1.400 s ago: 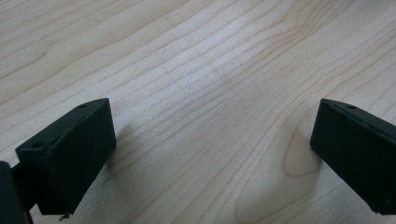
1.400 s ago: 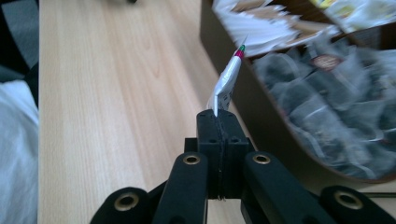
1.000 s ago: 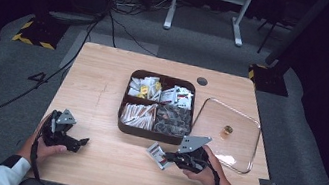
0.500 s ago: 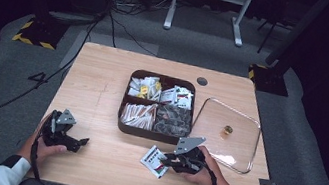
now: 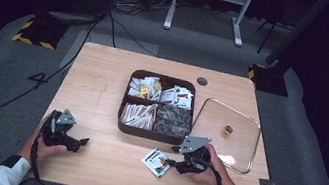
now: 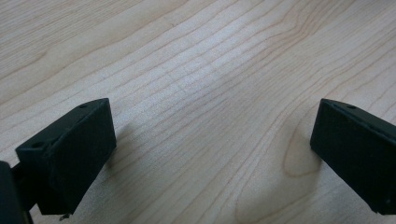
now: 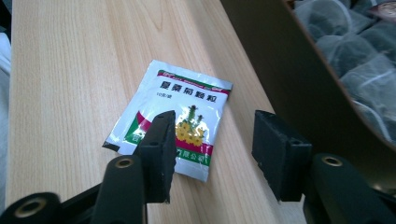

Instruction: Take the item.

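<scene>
A white sachet (image 5: 156, 161) (image 7: 168, 116) with green and red print and yellow flowers lies flat on the wooden table (image 5: 102, 87), just in front of the dark box (image 5: 157, 105). My right gripper (image 5: 172, 163) (image 7: 212, 147) is open right behind the sachet's near edge, with nothing between its jaws. My left gripper (image 5: 79, 141) (image 6: 210, 149) rests open near the table's front left, over bare wood.
The dark four-part box holds sachets, stick packs and tea bags (image 7: 359, 60); its wall (image 7: 299, 79) stands close on the right gripper's right side. A clear glass lid (image 5: 226, 133) with a brass knob lies right of the box. The table's front edge is near both hands.
My right gripper has set the sachet down on the table and let go, opening and backing off slightly. The left gripper has stayed put.
</scene>
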{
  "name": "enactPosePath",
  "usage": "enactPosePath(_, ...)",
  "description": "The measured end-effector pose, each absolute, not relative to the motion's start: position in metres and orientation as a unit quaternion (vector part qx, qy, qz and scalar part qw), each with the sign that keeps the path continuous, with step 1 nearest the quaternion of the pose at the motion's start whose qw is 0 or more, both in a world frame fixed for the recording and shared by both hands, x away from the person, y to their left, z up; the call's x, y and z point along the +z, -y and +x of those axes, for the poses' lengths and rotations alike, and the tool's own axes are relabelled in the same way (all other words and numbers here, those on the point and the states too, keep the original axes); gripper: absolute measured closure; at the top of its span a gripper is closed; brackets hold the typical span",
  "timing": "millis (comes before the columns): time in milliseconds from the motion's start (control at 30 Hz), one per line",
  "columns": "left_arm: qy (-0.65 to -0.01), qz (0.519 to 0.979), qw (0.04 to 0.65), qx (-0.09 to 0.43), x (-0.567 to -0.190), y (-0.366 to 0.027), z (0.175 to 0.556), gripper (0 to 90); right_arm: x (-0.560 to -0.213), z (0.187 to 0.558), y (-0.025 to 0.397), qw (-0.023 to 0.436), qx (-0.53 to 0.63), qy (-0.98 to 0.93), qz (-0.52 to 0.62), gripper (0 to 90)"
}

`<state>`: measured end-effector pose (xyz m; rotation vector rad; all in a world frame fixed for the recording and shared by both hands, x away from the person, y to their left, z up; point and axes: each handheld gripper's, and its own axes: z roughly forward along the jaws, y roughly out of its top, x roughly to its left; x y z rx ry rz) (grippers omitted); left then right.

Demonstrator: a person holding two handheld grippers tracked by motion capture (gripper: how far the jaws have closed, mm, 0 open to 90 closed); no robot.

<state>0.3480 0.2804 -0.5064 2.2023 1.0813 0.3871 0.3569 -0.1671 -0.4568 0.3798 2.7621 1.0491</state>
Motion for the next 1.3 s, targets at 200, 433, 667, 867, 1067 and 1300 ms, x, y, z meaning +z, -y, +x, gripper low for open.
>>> enactPosePath(200, -0.412, 0.839, 0.323, 0.147, -0.506, -0.280, 0.348, 0.5, -0.442, 0.353, 0.183, 0.107, 0.381, -0.908, 0.135, 40.5)
enactPosePath(433, -0.412, 0.839, 0.323, 0.147, -0.506, -0.280, 0.348, 0.5, -0.422, 0.356, 0.206, 0.148, 0.402, -0.890, 0.158, 32.4)
enactPosePath(667, -0.411, 0.840, 0.322, 0.146, -0.506, -0.281, 0.348, 0.4, -0.411, 0.361, 0.227, 0.181, 0.415, -0.873, 0.182, 30.5)
enactPosePath(867, -0.412, 0.839, 0.323, 0.147, -0.506, -0.280, 0.348, 0.5, -0.411, 0.370, 0.245, 0.201, 0.427, -0.853, 0.224, 30.1)
enactPosePath(1067, -0.411, 0.840, 0.322, 0.146, -0.506, -0.281, 0.348, 0.4, -0.418, 0.382, 0.259, 0.224, 0.417, -0.838, 0.271, 30.8)
enactPosePath(1300, -0.412, 0.839, 0.323, 0.147, -0.506, -0.280, 0.348, 0.5, -0.436, 0.398, 0.280, 0.250, 0.387, -0.827, 0.321, 31.8)
